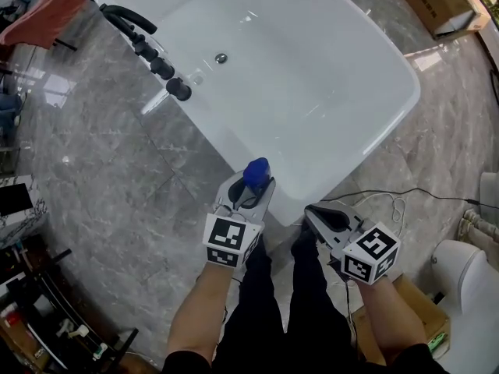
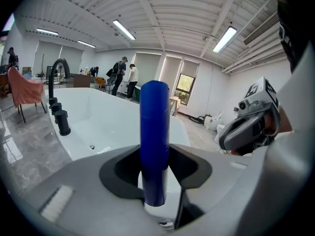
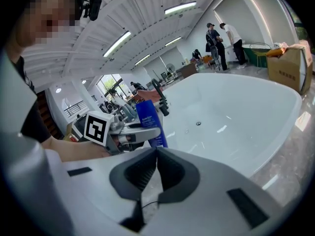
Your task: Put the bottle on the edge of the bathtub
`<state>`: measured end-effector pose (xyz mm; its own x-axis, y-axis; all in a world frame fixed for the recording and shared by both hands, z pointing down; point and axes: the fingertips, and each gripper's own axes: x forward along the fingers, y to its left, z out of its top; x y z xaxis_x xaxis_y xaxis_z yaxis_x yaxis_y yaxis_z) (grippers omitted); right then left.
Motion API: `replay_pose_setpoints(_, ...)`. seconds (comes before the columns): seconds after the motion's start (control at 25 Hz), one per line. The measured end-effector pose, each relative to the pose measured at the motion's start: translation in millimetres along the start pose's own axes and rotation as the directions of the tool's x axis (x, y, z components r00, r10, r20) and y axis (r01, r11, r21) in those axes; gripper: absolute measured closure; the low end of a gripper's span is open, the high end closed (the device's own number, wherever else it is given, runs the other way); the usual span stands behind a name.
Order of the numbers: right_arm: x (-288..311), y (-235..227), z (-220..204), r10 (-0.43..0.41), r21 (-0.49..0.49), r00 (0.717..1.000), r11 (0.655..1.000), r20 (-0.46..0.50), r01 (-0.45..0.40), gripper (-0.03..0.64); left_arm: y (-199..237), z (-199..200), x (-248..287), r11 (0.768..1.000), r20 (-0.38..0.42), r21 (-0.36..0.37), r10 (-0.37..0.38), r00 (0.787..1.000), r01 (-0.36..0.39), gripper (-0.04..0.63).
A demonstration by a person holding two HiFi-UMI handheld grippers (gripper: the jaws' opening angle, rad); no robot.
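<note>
A blue bottle (image 1: 256,171) stands upright between the jaws of my left gripper (image 1: 251,184), which is shut on it just over the near end of the white bathtub (image 1: 394,123). In the left gripper view the bottle (image 2: 154,141) rises from between the dark pads, with the tub (image 2: 98,117) beyond. My right gripper (image 1: 310,213) hangs to the right of it, beside the tub's near end, shut with nothing in it. In the right gripper view the pads (image 3: 147,168) meet at their tips, and the bottle (image 3: 150,119) and left gripper (image 3: 133,134) show to the left.
Black faucet fittings (image 1: 164,68) line the tub's left rim, and a drain (image 1: 221,57) sits in its floor. A cardboard box (image 1: 440,2) stands at the far right, a white toilet (image 1: 468,271) at the near right, a cable (image 1: 405,197) on the marble floor. People (image 2: 123,77) stand far behind.
</note>
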<state>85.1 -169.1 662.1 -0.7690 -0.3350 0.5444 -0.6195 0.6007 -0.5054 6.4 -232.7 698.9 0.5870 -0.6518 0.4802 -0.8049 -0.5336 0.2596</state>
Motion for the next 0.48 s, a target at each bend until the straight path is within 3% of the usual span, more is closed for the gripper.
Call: replay_pose_setpoints(0.48,13.7,-5.1,-23.3,-0.025,0.034,1.000,0.999,-0.010,0.025,0.604,19.9,-22.6,26.4,0.999,0.046,0.038,0.004,0.999,-0.006,0.428)
